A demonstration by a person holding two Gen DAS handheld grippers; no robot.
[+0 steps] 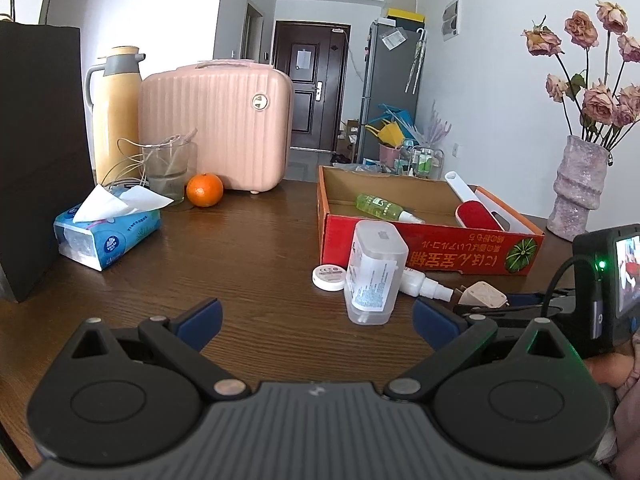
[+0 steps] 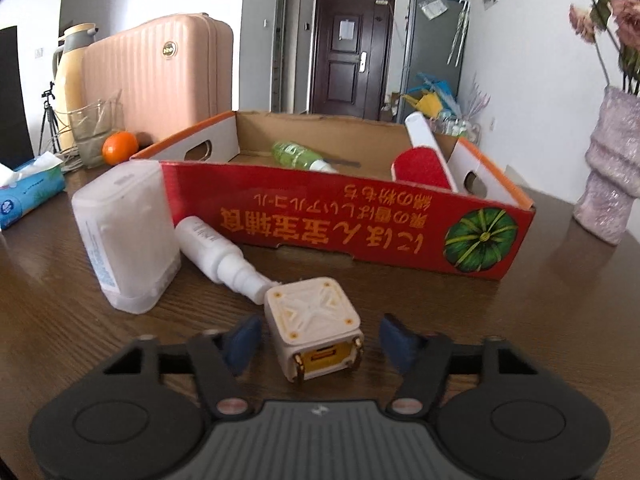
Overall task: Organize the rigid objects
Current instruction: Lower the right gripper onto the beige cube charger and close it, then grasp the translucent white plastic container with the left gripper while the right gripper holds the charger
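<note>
Cream plastic charger cube point(image 2: 314, 330) nearest, flat on the wooden table point(image 2: 520, 340), sitting between the blue pads point(image 2: 244, 342) of the right gripper point(image 2: 320, 344); gaps visible on both sides, so jaws apart and not yet pressing. Left gripper point(image 1: 316, 320) spread wide over bare wood, holding nothing. Just beyond the cube, touching its far corner: one white spray bottle point(image 2: 216, 254) lying on its side. Beside that, one upright translucent case point(image 2: 126, 236); past it in the left view, one small round white tin point(image 1: 329, 277). Four loose things still outside, then. Behind them the red cardboard box point(image 2: 360, 224), already holding two: one green bottle point(image 2: 298, 156) lying down and one red-faced lint brush point(image 2: 420, 166) leaning in the right corner. Roughly a third done by that count. Farther back, likely not part of the job: one orange point(image 2: 119, 147), one tissue pack point(image 1: 106, 236), one glass point(image 1: 170, 170), one pink case point(image 1: 218, 124), one thermos point(image 1: 116, 108), one vase point(image 2: 610, 184) of dried roses.
</note>
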